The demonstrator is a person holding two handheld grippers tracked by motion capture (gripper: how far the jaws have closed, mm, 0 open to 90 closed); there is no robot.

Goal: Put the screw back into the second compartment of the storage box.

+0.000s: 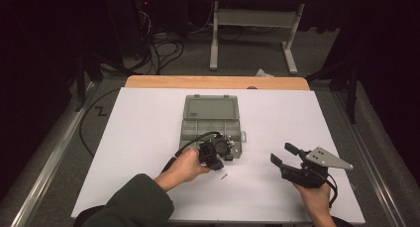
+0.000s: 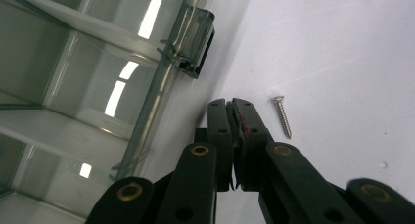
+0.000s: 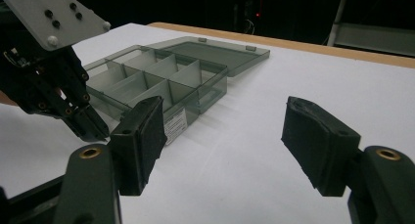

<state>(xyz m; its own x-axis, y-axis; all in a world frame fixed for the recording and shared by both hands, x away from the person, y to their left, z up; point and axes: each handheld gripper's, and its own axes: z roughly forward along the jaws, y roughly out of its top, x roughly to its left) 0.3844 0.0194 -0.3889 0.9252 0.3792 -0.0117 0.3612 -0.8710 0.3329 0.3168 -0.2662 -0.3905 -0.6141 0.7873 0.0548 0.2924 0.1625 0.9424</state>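
Left gripper [image 2: 234, 104] clenched empty beside screw [image 2: 282, 116] near desk's front edge; right gripper [image 3: 225, 136] released. Risks nudging screw away.

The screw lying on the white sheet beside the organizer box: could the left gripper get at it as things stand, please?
Probably yes. The screw lies bare just beside the shut left gripper, with nothing between them; the organizer box sits on the other side. The jaws would need to open first.

No text can be read; the organizer box [image 3: 166, 82] bears a white label [image 3: 175, 125] (print too small).
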